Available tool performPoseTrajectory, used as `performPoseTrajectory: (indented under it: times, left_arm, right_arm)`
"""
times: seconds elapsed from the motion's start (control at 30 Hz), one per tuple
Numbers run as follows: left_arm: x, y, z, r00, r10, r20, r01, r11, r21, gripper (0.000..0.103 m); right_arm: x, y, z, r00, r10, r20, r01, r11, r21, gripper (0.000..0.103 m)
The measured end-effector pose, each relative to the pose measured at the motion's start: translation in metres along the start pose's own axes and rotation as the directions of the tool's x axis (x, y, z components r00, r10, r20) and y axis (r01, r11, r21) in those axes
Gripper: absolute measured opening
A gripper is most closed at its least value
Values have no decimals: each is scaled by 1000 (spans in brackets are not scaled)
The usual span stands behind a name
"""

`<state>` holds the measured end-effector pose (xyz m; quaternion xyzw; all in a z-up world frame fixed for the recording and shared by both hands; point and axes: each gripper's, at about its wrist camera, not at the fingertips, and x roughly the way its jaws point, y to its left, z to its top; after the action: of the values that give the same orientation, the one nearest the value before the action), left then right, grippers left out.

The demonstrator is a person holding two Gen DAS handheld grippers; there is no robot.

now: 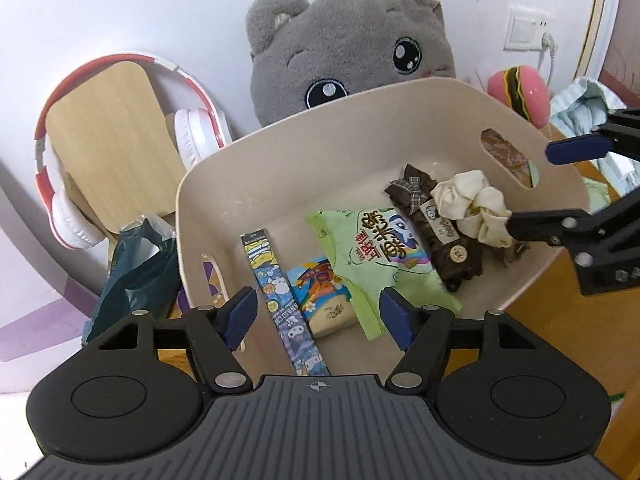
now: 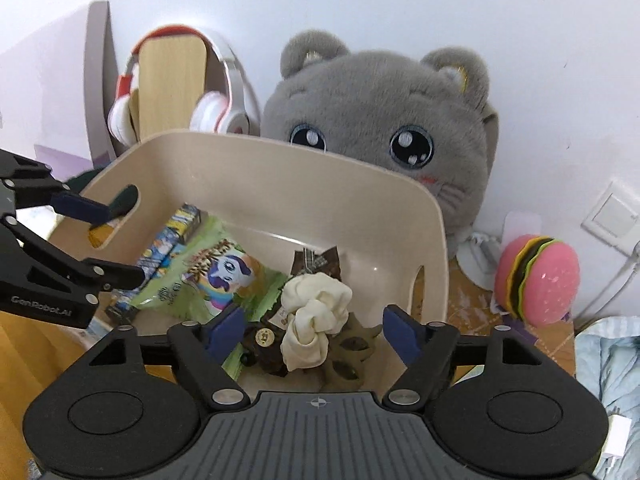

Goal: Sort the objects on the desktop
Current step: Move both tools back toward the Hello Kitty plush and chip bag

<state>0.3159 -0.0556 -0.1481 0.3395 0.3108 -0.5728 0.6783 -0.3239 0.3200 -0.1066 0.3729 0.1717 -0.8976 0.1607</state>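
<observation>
A beige basket (image 1: pixel 288 148) (image 2: pixel 280 168) holds a cream scrunchie (image 1: pixel 472 204) (image 2: pixel 316 312), a brown scrunchie on a card (image 1: pixel 436 232) (image 2: pixel 316 264), a green snack bag (image 1: pixel 380 256) (image 2: pixel 216 276), a blue cartoon strip (image 1: pixel 276 300) (image 2: pixel 168 240) and a small colourful packet (image 1: pixel 324 300). My left gripper (image 1: pixel 320 316) is open over the basket's near side, above the strip and packet. My right gripper (image 2: pixel 316 328) is open, its jaws either side of the cream scrunchie without touching it. Each gripper shows in the other's view: the right (image 1: pixel 532 188) and the left (image 2: pixel 116 240).
A grey plush cat (image 1: pixel 348 44) (image 2: pixel 380 132) sits behind the basket. Red-and-white headphones (image 1: pixel 76 208) (image 2: pixel 208 112) hang on a wooden stand (image 1: pixel 108 136) at left. A dark green plastic bag (image 1: pixel 136 272) lies left of the basket. A pink burger toy (image 2: pixel 536 280) (image 1: pixel 524 92) and blue cloth (image 2: pixel 608 360) lie right.
</observation>
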Motion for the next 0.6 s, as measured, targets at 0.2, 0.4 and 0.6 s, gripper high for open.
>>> performPoseTrajectory:
  times: [0.2,0.4,0.6]
  left_arm:
    - [-32,2,-17,999,-32,36,32,999,2,70]
    - [-56,2,-49,997,-73,7,72,997,18,71]
    - [-70,-7,-91,991,-117,-61,121,991,58,71]
  right_arm:
    - [-41,0,-15,997,23,78,-22,1000,-6,101]
    - [-77,1,-43,992,54,111,-52,998,-21,103]
    - [-98,6,-77,990,98,101,-96,995,-19,103]
